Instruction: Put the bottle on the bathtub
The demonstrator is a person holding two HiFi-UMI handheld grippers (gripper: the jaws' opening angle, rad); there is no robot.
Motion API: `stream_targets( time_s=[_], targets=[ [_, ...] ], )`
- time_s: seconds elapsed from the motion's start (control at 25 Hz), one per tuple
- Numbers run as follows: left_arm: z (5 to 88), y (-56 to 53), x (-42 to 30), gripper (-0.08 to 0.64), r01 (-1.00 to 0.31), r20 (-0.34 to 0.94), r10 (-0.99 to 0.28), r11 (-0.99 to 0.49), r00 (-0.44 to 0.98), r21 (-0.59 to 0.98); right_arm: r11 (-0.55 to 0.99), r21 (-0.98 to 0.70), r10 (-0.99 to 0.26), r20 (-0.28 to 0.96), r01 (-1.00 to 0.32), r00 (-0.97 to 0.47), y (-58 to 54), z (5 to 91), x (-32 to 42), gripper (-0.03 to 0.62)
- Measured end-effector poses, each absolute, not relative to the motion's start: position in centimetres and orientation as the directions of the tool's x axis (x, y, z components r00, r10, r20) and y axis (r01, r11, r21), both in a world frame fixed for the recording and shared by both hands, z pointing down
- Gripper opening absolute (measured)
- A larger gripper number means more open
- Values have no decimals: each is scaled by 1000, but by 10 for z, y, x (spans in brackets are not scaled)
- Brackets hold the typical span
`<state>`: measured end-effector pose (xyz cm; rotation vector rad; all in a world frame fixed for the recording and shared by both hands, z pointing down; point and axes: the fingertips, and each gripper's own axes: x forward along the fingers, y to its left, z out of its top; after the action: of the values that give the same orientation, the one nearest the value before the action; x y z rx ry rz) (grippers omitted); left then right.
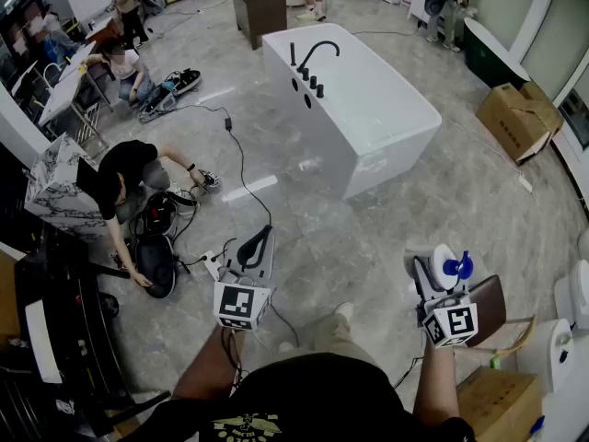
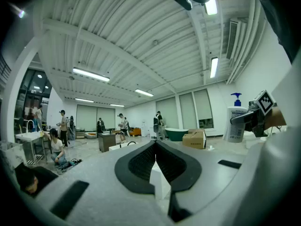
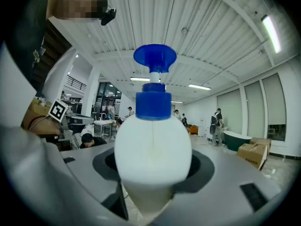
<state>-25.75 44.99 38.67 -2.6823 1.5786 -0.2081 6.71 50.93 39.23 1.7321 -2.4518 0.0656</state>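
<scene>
The white bathtub (image 1: 373, 118) with a black faucet (image 1: 311, 61) stands on the grey floor some way ahead of me. My right gripper (image 1: 440, 279) is shut on a white pump bottle (image 1: 448, 267) with a blue head, held upright at the lower right, well short of the tub. In the right gripper view the bottle (image 3: 153, 147) fills the middle, between the jaws of the right gripper (image 3: 151, 182). My left gripper (image 1: 256, 250) hangs at lower centre, shut and holding nothing. From the left gripper (image 2: 155, 160) view the bottle (image 2: 234, 122) shows at the right.
A person (image 1: 124, 178) crouches on the floor at the left among cables (image 1: 241, 168) and gear, another (image 1: 127, 67) sits farther back. Cardboard boxes (image 1: 515, 118) lie at the right, a dark cabinet (image 1: 259, 12) behind the tub, a brown seat (image 1: 488, 307) beside my right hand.
</scene>
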Motion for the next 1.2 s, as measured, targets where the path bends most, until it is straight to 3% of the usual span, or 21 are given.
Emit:
stream_targets(
  time_s=[0.2, 0.52, 0.68, 0.8, 1.2],
  targets=[
    [378, 390, -203, 9, -868, 61, -876, -482, 478, -120, 369, 41, -927, 90, -928, -364, 437, 394, 102, 268],
    [376, 336, -137, 10, -841, 89, -861, -509, 502, -181, 426, 71, -902, 114, -902, -417, 375, 404, 138, 268],
    [375, 313, -131, 9, -882, 113, -884, -463, 453, -85, 456, -11, -885, 101, -890, -455, 360, 409, 162, 268],
    [376, 304, -119, 9, -895, 121, -909, -415, 399, -164, 476, -26, -874, 95, -879, -477, 346, 413, 183, 268],
    [371, 297, -89, 9, -918, 99, -932, -361, 349, -163, 542, -65, -827, 135, -838, -545, 310, 424, 220, 268]
  ],
)
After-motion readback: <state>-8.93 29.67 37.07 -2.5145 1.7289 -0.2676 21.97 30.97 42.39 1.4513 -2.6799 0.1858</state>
